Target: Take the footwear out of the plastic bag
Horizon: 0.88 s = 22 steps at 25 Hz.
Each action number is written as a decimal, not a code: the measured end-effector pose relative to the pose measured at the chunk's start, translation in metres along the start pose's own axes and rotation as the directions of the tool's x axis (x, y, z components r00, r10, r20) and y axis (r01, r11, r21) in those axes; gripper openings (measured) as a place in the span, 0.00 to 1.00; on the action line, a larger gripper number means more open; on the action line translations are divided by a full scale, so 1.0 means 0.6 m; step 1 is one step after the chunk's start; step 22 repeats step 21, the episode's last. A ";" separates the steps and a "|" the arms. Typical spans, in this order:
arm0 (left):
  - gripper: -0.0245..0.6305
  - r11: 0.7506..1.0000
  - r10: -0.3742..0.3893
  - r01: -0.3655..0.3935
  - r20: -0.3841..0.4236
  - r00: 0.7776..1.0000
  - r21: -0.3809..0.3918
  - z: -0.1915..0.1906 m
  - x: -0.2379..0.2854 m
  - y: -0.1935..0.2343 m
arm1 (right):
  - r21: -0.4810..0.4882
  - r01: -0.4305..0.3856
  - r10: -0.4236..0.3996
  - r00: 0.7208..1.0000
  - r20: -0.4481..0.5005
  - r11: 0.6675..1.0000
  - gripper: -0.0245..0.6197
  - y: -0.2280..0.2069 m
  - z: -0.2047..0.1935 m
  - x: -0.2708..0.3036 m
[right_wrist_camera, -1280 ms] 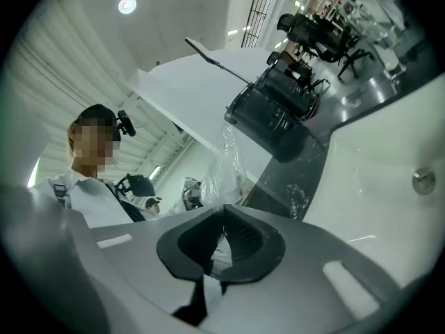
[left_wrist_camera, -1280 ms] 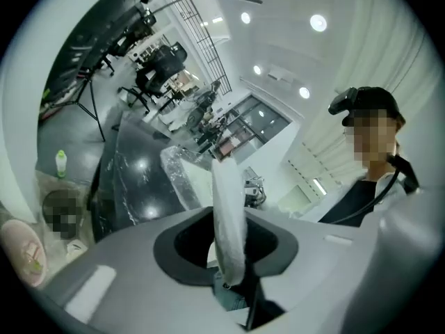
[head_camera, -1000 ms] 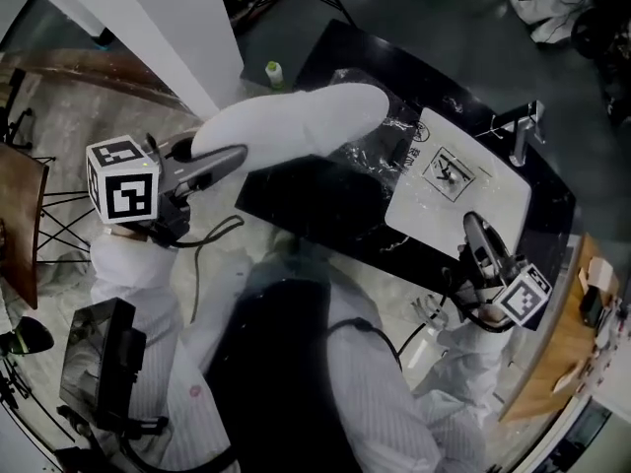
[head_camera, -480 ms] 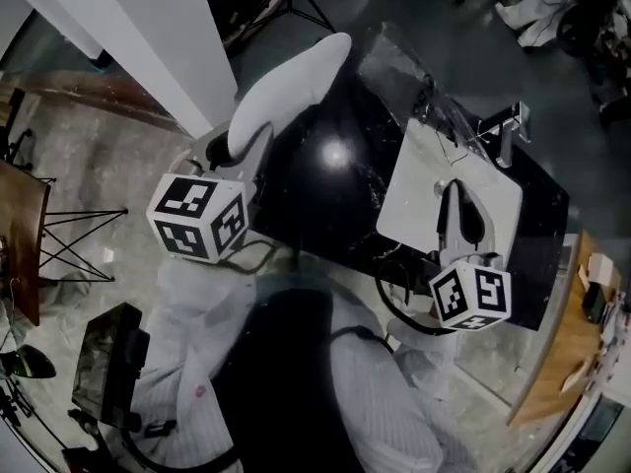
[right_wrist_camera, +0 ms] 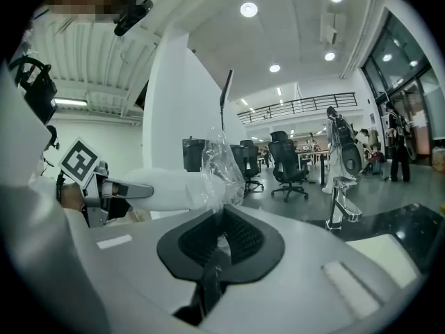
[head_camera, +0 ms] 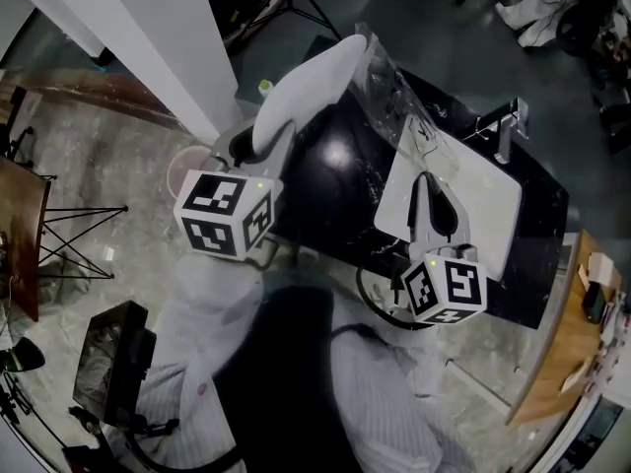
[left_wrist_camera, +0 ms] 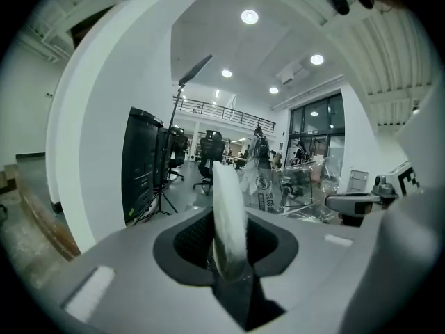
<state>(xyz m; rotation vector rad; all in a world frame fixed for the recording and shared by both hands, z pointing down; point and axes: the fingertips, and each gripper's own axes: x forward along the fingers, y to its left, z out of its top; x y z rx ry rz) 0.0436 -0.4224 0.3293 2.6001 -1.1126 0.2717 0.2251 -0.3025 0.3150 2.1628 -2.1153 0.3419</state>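
Right now a white slipper (head_camera: 301, 92) is held by the left gripper (left_wrist_camera: 228, 252), whose jaws are clamped on the slipper's back edge. The slipper is seen in the upper middle of the head view, lifted above the black counter (head_camera: 335, 200), with its toe pointing up and to the right. A thin clear plastic bag (right_wrist_camera: 221, 164) is pinched by the right gripper (right_wrist_camera: 217, 249), whose jaws are squeezed tight on a fold of the plastic. In the right gripper view the bag is seen in the middle of the frame, right at the toe of the slipper. Whether the toe is just inside the bag's mouth or only touching it cannot be told.

The pulling-out step is judged to be nearly done. To do it well, the slipper should be pulled straight back along its own length, toward the lower left of the head view, so the toe is not caught on the plastic. The bag should be held firm and drawn a little the other way, so it is not dragged along. The squeeze on the back edge should not be loosened, since the slipper looks soft and could slip out. Once the toe is free, the slipper can be set down on a bare part of the counter.
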 end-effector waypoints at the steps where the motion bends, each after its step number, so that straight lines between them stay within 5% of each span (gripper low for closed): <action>1: 0.17 1.000 -0.002 0.002 0.000 1.000 0.000 0.000 0.001 -0.002 | 0.002 -0.002 0.002 1.000 0.001 1.000 0.06 0.001 0.000 0.000; 22: 0.17 0.999 -0.041 0.041 -0.010 0.999 0.016 -0.002 0.002 -0.023 | -0.027 -0.015 0.015 1.000 0.003 1.000 0.06 0.012 0.008 -0.001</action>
